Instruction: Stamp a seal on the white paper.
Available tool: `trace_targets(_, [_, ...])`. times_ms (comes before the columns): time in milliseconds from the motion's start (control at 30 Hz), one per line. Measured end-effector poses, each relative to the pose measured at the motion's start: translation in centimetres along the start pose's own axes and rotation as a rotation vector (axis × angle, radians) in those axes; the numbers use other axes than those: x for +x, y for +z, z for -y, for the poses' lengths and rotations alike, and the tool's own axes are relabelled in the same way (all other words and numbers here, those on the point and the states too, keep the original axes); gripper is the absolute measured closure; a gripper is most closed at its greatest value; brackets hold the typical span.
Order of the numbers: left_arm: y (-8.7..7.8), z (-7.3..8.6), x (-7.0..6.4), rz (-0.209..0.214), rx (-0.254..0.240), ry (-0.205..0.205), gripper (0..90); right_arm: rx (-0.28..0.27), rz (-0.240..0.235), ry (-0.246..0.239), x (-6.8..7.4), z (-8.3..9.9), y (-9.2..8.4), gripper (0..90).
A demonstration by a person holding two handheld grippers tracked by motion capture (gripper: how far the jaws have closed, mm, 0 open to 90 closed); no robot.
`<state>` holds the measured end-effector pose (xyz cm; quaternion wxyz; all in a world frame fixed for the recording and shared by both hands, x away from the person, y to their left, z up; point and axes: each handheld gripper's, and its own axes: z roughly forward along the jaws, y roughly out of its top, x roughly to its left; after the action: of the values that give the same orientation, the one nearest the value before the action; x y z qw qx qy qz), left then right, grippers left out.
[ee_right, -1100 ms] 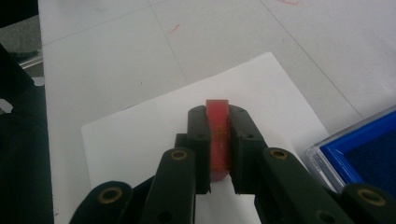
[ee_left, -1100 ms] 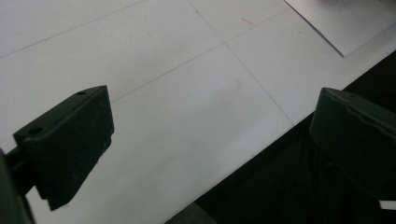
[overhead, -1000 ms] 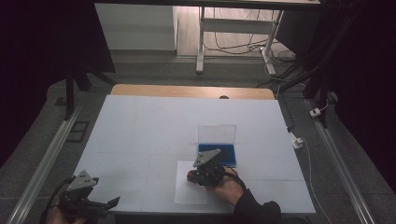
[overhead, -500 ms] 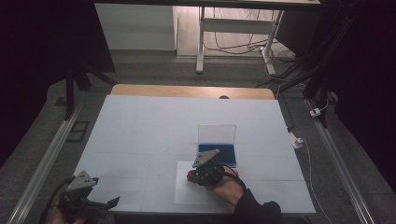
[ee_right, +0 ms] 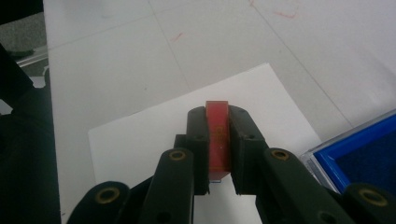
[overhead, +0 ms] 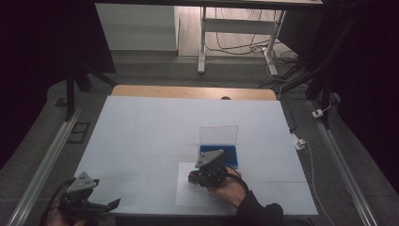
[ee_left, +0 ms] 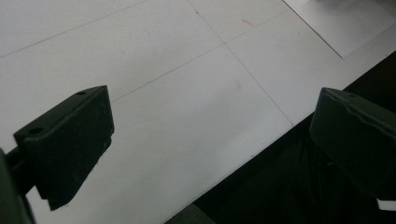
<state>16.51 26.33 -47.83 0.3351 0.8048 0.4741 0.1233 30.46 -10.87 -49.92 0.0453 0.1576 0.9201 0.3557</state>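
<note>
My right gripper (overhead: 195, 177) hovers low over a white sheet of paper (overhead: 187, 197) near the table's front. It is shut on a small red block (ee_right: 217, 135) with faint gold print, held upright between the jaws. Just to its right lies a blue pad in a clear case (overhead: 227, 154), whose transparent lid (overhead: 218, 133) stands open behind it. In the right gripper view the blue pad (ee_right: 369, 151) sits at the lower right and the paper (ee_right: 140, 140) lies under the jaws. My left gripper (overhead: 106, 205) is open at the front left table edge, with nothing between its jaws (ee_left: 210, 140).
A white table cover (overhead: 155, 127) with thin grid lines spans the table, and a wooden strip (overhead: 188, 91) runs along its far edge. Metal rails (overhead: 47, 160) flank both sides. Cables and a stand's legs (overhead: 235, 33) lie on the floor beyond.
My right gripper has crept slightly left and nearer over the paper with the red block. The left gripper has stayed put.
</note>
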Motion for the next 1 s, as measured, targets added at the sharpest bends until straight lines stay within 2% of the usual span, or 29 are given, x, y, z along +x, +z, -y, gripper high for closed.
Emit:
trace_targets(667, [0.1, -0.1, 0.0, 0.000, 0.000, 0.002, 0.0, -0.048, 0.016, 0.034, -0.8, -0.3, -1.8, 79.6])
trace_targets(1000, [0.0, 0.0, 0.0, 0.001, -0.002, 0.001, 0.0, -0.060, 0.051, 0.058, -1.7, -0.1, -2.8, 79.6])
